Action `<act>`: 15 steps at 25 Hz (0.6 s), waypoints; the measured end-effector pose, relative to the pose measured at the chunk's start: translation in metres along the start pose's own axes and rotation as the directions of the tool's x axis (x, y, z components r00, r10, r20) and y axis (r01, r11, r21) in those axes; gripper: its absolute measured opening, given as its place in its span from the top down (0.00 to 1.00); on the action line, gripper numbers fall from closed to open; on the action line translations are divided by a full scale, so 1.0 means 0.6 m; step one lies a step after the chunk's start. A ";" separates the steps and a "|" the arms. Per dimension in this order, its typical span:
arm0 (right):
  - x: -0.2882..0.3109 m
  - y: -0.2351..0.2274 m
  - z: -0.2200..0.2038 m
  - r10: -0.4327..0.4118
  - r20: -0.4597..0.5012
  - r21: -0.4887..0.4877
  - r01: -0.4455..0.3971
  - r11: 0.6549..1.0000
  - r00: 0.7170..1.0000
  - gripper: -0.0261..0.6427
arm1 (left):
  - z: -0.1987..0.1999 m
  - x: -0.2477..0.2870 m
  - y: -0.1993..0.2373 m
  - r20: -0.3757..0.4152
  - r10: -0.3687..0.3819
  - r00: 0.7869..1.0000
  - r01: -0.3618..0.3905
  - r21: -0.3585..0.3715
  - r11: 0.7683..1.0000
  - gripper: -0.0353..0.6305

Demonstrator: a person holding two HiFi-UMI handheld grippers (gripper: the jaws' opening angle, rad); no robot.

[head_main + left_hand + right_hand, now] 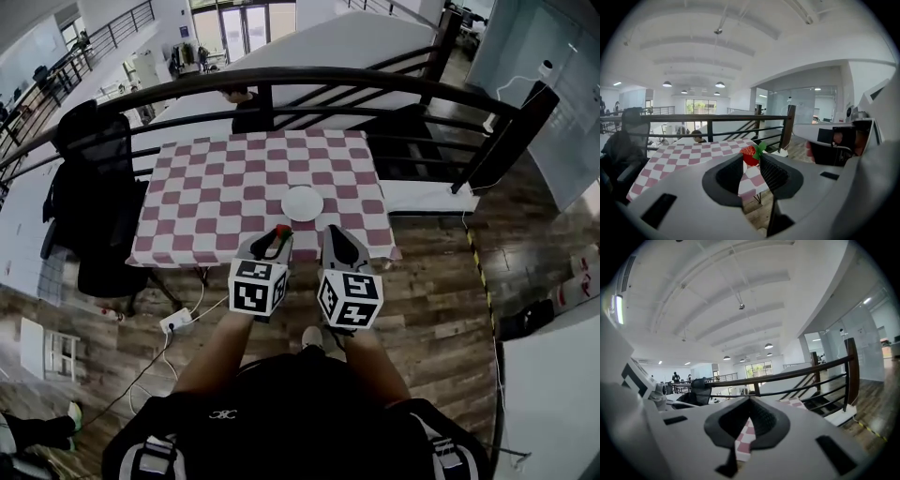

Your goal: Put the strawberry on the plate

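Note:
A red strawberry [748,153] with a green leaf sits pinched between the tips of my left gripper [751,157], which is shut on it. From the head view, the strawberry [281,228] and left gripper [279,232] hang over the near edge of the red-and-white checkered table [216,187]. The empty white plate [302,202] lies just beyond, slightly to the right. My right gripper [332,231] hovers beside the left one, near the same table edge. Its jaws meet at the tips with nothing between them, so the right gripper [750,399] is shut.
A black chair draped with a dark jacket [92,178] stands at the table's left. A dark metal railing [281,80] curves behind the table. A white power strip [175,321] and cables lie on the wooden floor near my feet.

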State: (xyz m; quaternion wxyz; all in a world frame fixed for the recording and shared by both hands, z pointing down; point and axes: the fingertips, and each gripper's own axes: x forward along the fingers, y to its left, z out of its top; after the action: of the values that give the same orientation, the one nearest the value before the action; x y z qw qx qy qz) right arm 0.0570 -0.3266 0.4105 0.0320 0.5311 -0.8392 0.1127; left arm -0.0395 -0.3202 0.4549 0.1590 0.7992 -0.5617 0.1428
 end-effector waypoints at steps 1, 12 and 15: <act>0.015 -0.014 0.002 0.005 -0.006 0.003 -0.005 1.000 1.000 0.94 | 0.007 0.020 0.002 -0.007 0.006 1.000 -0.006 0.005 1.000 0.77; 0.159 -0.121 -0.008 0.059 -0.092 0.006 -0.059 0.998 0.994 0.94 | 0.018 0.184 0.044 -0.077 0.059 0.995 -0.063 -0.047 0.997 0.77; 0.181 -0.125 -0.032 0.066 -0.138 0.007 -0.065 0.998 0.988 0.94 | -0.002 0.207 0.062 -0.109 0.066 0.992 -0.074 -0.066 0.995 0.77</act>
State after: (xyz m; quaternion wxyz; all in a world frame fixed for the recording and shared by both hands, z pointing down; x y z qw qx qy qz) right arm 0.0761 -0.4491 0.4596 0.0855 0.4942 -0.8518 0.1512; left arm -0.0338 -0.4376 0.5101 0.2116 0.7643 -0.5847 0.1711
